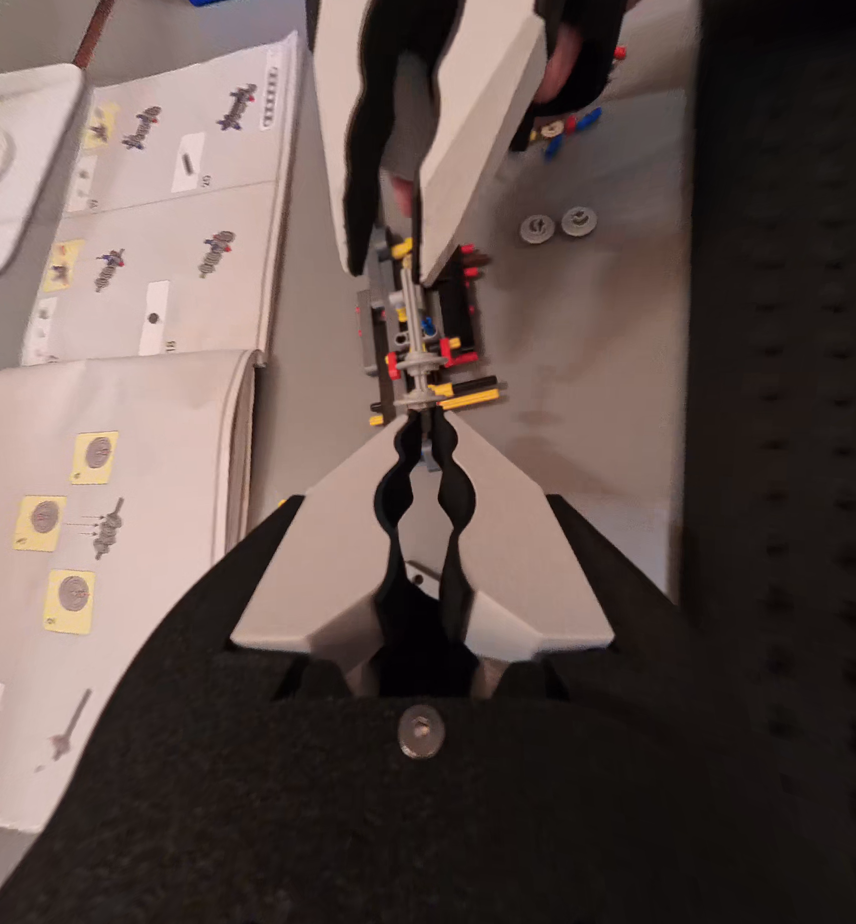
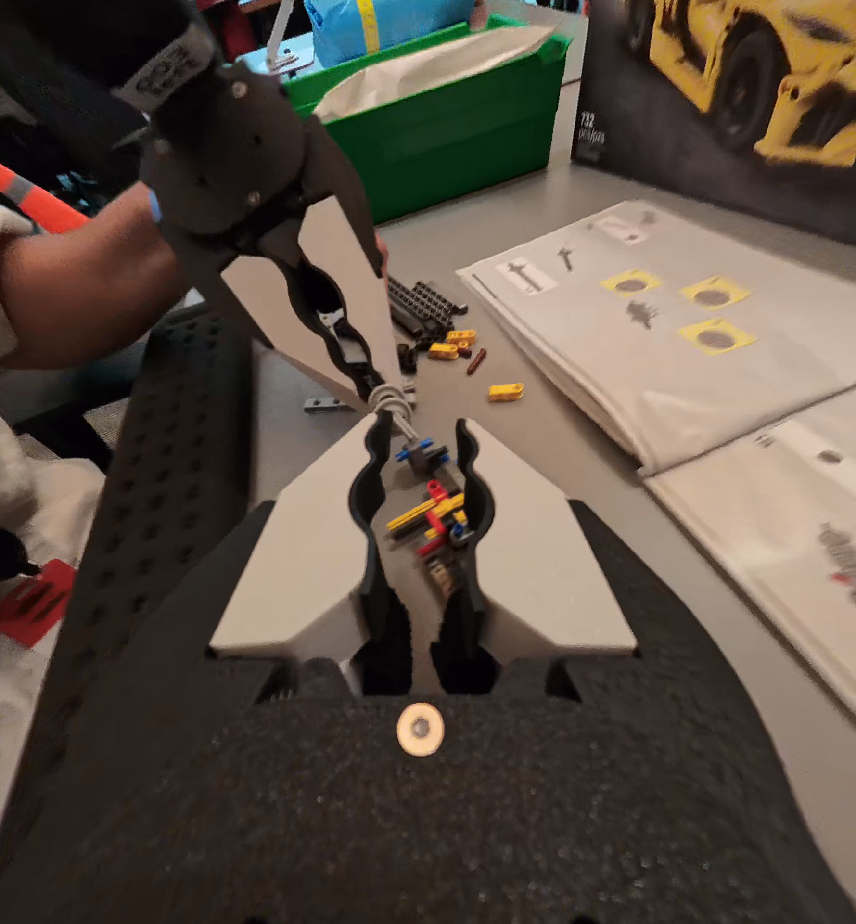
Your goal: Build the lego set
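The left gripper [image 1: 423,425] pinches a thin grey plastic axle [image 1: 412,320] carrying discs; the right gripper [image 2: 418,430], jaws spread (axle between), could bend it by closing crooked.

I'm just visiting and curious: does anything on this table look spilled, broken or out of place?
Nothing looks damaged. Small yellow, black and brown plastic pieces lie loose on the grey table beside the open instruction booklet, ordinary for a build in progress.

Matt grey surface [image 1: 590,350]; glossy paper instruction booklet [image 2: 690,350]; smooth plastic green bin [image 2: 441,135]; rough, grainy black gripper [image 2: 418,440] body with a shiny metal screw [image 2: 420,729].
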A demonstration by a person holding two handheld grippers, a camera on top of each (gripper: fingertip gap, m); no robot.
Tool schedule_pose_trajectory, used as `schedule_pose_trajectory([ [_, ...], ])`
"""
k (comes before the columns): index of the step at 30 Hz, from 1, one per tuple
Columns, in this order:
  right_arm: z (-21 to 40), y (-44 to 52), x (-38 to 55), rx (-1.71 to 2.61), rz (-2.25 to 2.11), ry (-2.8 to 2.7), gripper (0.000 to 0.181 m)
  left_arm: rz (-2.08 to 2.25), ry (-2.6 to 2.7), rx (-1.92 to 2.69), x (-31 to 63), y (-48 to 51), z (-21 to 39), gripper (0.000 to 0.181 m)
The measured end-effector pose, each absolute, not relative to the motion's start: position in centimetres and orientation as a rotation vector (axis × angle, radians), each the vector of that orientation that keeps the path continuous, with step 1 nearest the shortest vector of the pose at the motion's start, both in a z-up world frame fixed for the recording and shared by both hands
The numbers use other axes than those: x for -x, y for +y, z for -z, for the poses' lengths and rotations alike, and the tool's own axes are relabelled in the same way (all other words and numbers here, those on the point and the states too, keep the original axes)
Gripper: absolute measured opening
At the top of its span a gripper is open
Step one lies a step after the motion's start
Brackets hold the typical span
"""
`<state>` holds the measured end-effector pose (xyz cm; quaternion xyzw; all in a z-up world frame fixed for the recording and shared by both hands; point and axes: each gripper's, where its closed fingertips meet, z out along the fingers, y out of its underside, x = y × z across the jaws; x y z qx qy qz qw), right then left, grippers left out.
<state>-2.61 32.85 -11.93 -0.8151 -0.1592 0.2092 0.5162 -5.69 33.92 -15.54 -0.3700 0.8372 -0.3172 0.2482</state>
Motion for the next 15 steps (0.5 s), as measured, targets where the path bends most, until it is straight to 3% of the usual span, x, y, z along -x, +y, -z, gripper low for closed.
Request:
schedule_pose_trajectory([
  [4,12.8,33.9,3.0,1.955,-0.51,-0.503,0.036,0.944,2.369,0.988,4.6,34.5,14.3,0.002],
  [15,12.9,33.6,5.2,1.902,-0.537,-0.608,0.018,0.844,2.516,0.877,5.3,33.6,14.4,0.002],
])
